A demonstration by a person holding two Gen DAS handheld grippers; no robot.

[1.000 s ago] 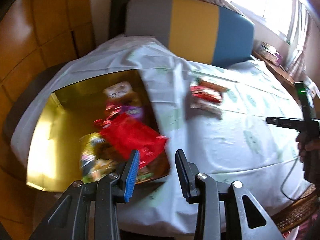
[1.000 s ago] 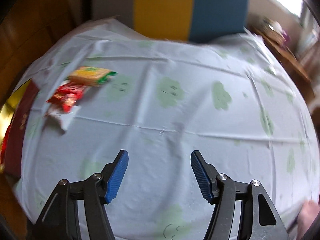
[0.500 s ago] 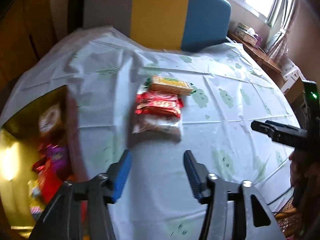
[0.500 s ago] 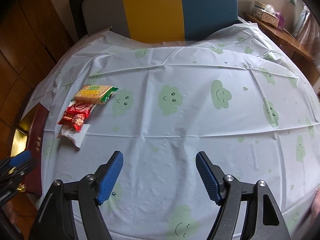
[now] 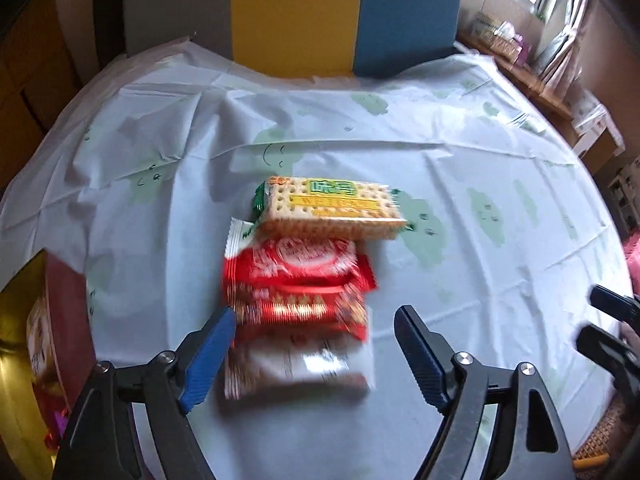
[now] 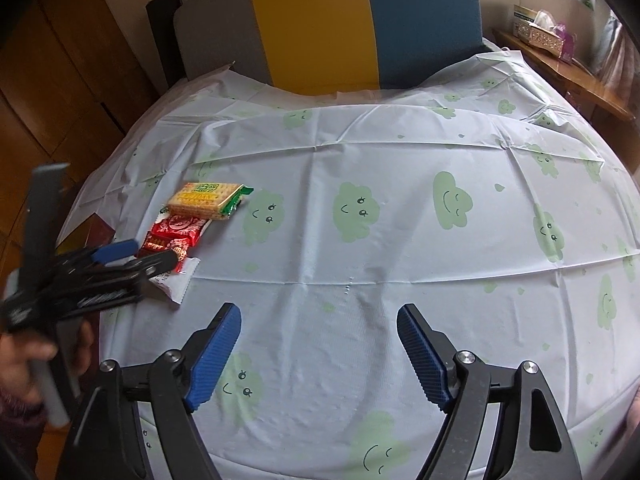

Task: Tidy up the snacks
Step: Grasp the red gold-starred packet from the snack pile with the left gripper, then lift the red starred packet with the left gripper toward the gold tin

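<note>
Left wrist view: looks forward and down along its own fingers, close above the snack pile (image 5: 304, 280) near the table's left edge, facing the striped chair (image 5: 296, 16). Right wrist view: sits farther right and farther back from the pile, same heading, over open tablecloth (image 6: 400, 248). Both views share the pile, the chair and the cloth. Each view catches the other gripper at its margin.

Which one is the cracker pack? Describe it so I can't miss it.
On the tablecloth, find the short row of snacks at its left side. The cracker pack lies at the far end, towards the chair: tan with green ends, unlike the red packs beside it.
</note>
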